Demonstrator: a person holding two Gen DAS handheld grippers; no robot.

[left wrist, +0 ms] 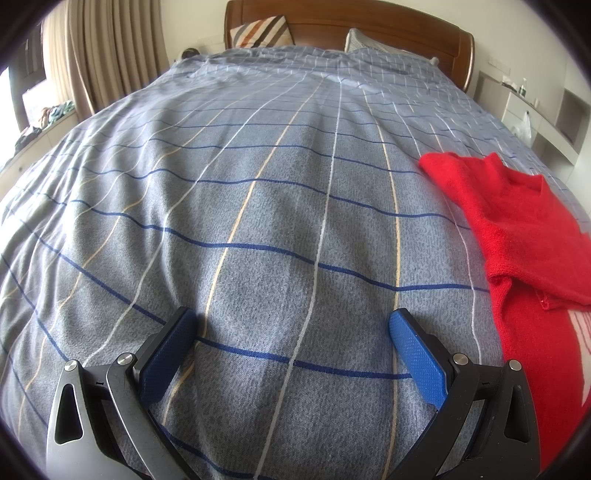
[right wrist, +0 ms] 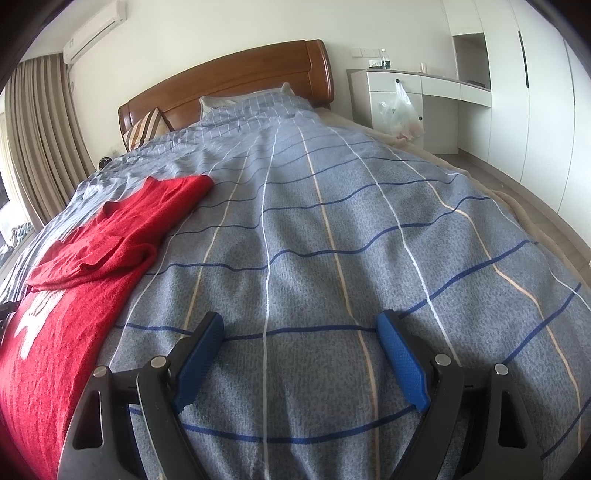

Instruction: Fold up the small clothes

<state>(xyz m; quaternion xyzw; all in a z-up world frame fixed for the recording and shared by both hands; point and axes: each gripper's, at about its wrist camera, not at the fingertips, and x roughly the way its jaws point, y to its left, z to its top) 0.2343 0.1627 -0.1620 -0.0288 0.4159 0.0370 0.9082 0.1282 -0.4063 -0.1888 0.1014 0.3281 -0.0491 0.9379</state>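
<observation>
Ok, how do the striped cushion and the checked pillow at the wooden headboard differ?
The striped cushion carries diagonal brown, orange and white bands; the checked pillow has a pale grey fine grid. The cushion stands on one corner, tilted; the pillow sits squarer, partly tucked behind the blue checked duvet. Both lean against the wooden headboard.

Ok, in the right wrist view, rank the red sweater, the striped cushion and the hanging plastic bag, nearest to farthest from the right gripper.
From the right gripper:
1. Red sweater, on the bedcover just to its left.
2. Plastic bag, hanging from the white cabinet, far right.
3. Striped cushion, against the headboard, far left; too close to the bag to call firmly.
</observation>
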